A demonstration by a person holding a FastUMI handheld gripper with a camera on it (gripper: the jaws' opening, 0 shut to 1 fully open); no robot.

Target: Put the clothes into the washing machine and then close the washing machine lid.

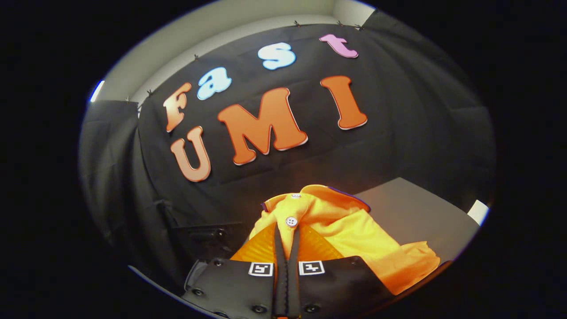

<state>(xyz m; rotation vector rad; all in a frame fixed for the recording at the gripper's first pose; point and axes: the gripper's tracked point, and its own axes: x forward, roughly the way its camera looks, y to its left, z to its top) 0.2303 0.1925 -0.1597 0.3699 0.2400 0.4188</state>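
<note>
A yellow-orange buttoned shirt [350,230] hangs from my gripper [287,230], lifted clear of the surface below. The two fingers are pressed together on the cloth just below a white button [291,221], so the gripper is shut on the shirt. The collar rises just beyond the fingertips, and the rest of the cloth drapes down to the right of the fingers.
A grey flat surface [412,212] lies behind and to the right of the shirt, with a white edge [479,211] at its far right. A dark piece of equipment [208,239] sits low to the left of the fingers. The black cloth wall stands close ahead.
</note>
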